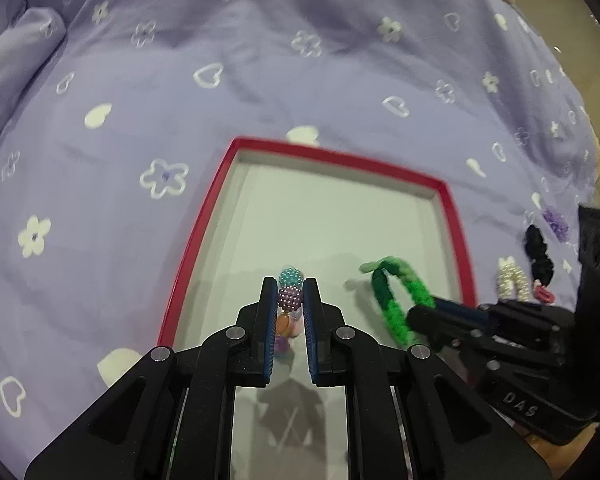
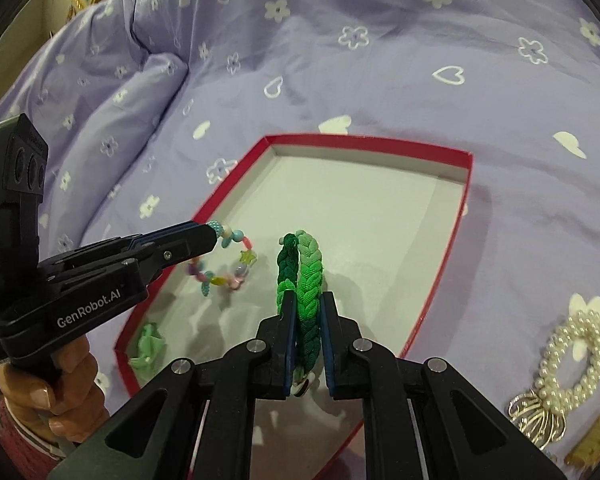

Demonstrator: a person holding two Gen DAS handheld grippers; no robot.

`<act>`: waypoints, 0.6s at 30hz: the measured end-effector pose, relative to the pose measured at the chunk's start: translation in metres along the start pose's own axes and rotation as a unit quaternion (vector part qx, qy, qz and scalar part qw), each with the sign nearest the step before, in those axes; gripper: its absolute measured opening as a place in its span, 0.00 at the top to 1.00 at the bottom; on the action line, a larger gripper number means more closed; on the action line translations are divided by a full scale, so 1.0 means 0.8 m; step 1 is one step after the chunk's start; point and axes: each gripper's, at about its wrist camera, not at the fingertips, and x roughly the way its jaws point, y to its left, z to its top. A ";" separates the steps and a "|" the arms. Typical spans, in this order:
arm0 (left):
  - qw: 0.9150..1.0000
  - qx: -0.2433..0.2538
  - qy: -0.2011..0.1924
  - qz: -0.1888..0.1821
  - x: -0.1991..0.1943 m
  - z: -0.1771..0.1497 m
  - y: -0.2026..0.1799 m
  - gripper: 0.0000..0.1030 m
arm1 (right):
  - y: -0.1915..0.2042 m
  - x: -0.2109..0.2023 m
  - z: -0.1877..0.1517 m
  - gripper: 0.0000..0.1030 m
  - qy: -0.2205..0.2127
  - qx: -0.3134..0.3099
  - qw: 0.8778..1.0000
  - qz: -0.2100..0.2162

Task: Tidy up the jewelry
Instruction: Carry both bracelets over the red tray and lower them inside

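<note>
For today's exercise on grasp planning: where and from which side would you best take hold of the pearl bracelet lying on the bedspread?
Grip one side of the pearl bracelet across its beaded band, coming from above. It lies flat on the purple bedspread as an open loop, so one finger can probably drop inside it and one outside. Avoid the end by the silver piece, which seems to touch it.

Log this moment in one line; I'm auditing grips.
left gripper: shut on beaded bracelet | right gripper: shut on green braided band | both over red box
</note>
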 end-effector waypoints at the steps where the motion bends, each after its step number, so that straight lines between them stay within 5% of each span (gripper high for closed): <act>1: 1.000 -0.002 0.006 0.003 0.005 -0.002 0.003 0.89 | 0.001 0.003 0.000 0.89 0.003 -0.003 1.000 -0.002; 15: 0.999 -0.002 0.034 0.024 0.024 -0.013 0.008 0.89 | 0.004 0.014 0.003 0.85 0.024 -0.033 0.999 -0.022; 18: 0.999 -0.007 0.036 0.024 0.022 -0.013 0.010 0.89 | 0.004 0.012 0.003 0.77 0.021 -0.031 0.999 -0.022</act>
